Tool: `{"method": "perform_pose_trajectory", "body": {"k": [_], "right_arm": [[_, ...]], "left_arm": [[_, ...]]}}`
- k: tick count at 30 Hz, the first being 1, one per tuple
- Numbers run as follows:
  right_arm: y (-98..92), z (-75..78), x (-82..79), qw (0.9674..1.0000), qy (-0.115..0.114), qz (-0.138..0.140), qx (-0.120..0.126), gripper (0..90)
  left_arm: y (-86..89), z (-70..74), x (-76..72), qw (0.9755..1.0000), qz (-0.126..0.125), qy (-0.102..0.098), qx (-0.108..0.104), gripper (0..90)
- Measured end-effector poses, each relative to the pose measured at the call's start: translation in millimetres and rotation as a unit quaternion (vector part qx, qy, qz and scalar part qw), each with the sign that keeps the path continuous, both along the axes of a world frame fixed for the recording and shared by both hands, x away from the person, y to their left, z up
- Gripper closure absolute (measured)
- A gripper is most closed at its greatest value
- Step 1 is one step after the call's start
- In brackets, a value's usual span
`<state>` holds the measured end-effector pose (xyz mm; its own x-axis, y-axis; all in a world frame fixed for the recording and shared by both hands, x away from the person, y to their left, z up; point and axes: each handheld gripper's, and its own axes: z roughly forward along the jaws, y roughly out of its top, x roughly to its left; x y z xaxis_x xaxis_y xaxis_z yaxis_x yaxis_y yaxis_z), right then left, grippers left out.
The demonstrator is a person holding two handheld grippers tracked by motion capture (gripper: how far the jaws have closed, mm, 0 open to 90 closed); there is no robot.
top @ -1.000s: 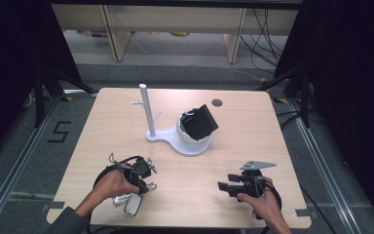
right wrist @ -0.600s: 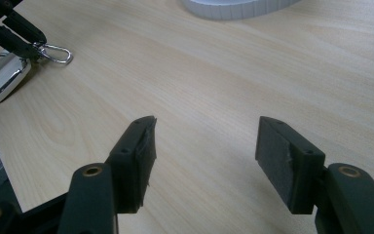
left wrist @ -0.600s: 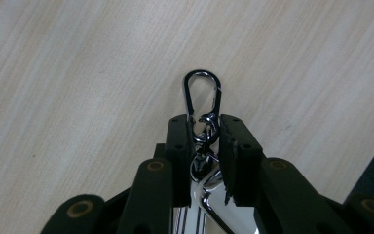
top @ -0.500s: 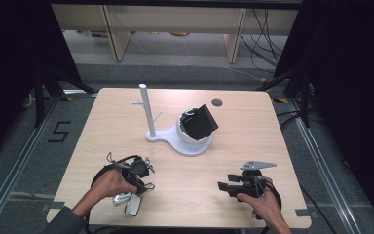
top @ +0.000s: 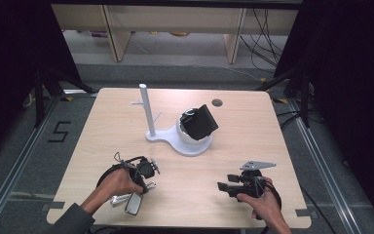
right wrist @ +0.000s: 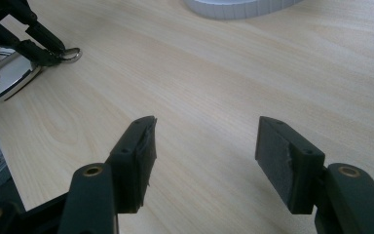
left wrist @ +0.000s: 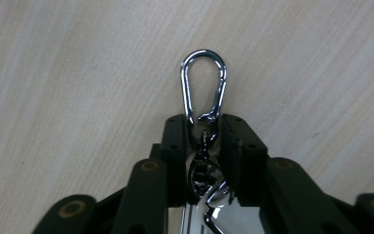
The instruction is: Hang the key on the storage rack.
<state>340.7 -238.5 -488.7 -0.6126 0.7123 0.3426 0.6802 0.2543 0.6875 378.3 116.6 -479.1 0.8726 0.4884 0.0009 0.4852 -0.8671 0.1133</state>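
My left gripper (left wrist: 203, 131) is shut on a chrome key ring clip, and the carabiner (left wrist: 203, 52) sticks out past the fingertips, just above the wooden table. In the high view the left gripper (top: 146, 170) is at the front left of the table, with a silver key fob (top: 134, 204) trailing behind it near the hand. My right gripper (right wrist: 204, 146) is open with nothing between its fingers, low over bare wood. It sits at the front right (top: 224, 185). The right gripper view also shows the key fob (right wrist: 9, 73) and the carabiner (right wrist: 73, 54) off to its left.
A white stand with an upright post (top: 147, 109) and a rounded base (top: 185, 146) stands mid-table and carries a black boxy object (top: 199, 122). There is a small dark hole (top: 217, 103) near the table's back edge. The table's front edge (top: 175, 226) is close to both hands.
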Motion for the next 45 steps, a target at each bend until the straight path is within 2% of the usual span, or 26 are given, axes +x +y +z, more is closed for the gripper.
{"method": "perform_pose_trajectory", "body": {"k": [2,3,4,8,10,11,13,15,16,17,18,19,20,21,31,33,34,39,45], "right_arm": [[0.0,0.0,0.1,1.0000,0.000,0.000,0.000,40.9],[-1.7,0.2,1.4,0.9998,-0.012,0.002,-0.014,40.9],[-0.1,-0.4,0.4,1.0000,0.001,0.001,0.001,40.9],[0.2,-0.1,0.2,1.0000,-0.001,0.001,-0.001,40.9],[0.3,-0.1,0.1,1.0000,-0.001,0.001,-0.001,40.9],[-0.5,0.7,0.0,0.9999,0.001,0.002,-0.012,40.9],[0.0,0.3,-0.2,0.9999,0.002,-0.001,-0.014,40.9],[0.2,0.4,-0.4,0.9999,0.000,0.001,-0.015,40.9],[-0.9,0.4,0.6,0.9997,-0.009,0.007,-0.021,40.9],[0.3,0.6,-0.4,0.9999,0.002,0.003,-0.015,40.9],[-0.8,0.3,0.5,0.9997,-0.010,0.005,-0.020,40.9],[-1.0,0.3,0.7,0.9998,-0.009,0.005,-0.019,40.9],[0.0,0.4,-0.2,0.9999,0.001,0.001,-0.013,40.9],[-0.4,0.3,0.1,0.9999,0.001,0.002,-0.012,40.9],[-0.4,0.2,0.2,0.9999,0.001,0.001,-0.013,40.9],[0.1,-0.2,0.1,0.9999,0.007,0.001,-0.009,41.0],[-1.3,-1.0,1.7,0.9999,-0.002,0.004,-0.014,40.9],[-1.8,-0.9,1.6,0.9999,-0.001,0.002,-0.015,41.0],[-1.9,-1.4,1.8,0.9998,0.000,-0.001,-0.018,41.0]], "left_arm": [[-2.4,0.0,0.6,1.0000,0.003,0.003,0.003,66.3],[-3.4,0.1,1.5,1.0000,0.001,0.002,0.007,65.2],[-4.6,-0.3,1.3,1.0000,0.005,0.003,0.006,64.3],[-7.1,0.2,3.7,0.9998,-0.007,0.008,0.018,71.1],[-7.9,0.2,3.9,0.9998,-0.004,0.009,0.020,72.9],[-8.6,0.2,4.1,0.9997,0.000,0.010,0.022,73.1],[-10.2,0.3,4.8,0.9995,-0.001,0.012,0.028,73.9],[-12.0,0.4,5.4,0.9994,-0.003,0.003,0.033,74.5],[-12.9,0.6,4.7,0.9994,-0.004,0.002,0.035,74.8],[-13.4,0.7,4.4,0.9991,-0.010,0.002,0.041,74.9],[-14.2,0.6,3.7,0.9990,-0.015,-0.004,0.041,75.0],[-14.2,0.6,3.3,0.9990,-0.017,-0.001,0.042,75.1],[-13.7,1.0,3.3,0.9990,-0.018,-0.002,0.041,75.2],[-13.0,2.0,3.9,0.9991,-0.019,-0.008,0.038,75.2],[1.9,25.5,4.0,0.9999,-0.004,-0.014,0.002,75.2],[6.2,32.5,3.8,0.9999,-0.001,-0.014,-0.006,75.2],[9.2,36.8,3.6,0.9998,0.002,-0.017,-0.013,75.2],[21.6,56.9,4.4,0.9994,0.009,-0.027,-0.021,75.2],[38.1,84.3,8.9,0.9975,0.027,-0.054,-0.037,75.2]]}}
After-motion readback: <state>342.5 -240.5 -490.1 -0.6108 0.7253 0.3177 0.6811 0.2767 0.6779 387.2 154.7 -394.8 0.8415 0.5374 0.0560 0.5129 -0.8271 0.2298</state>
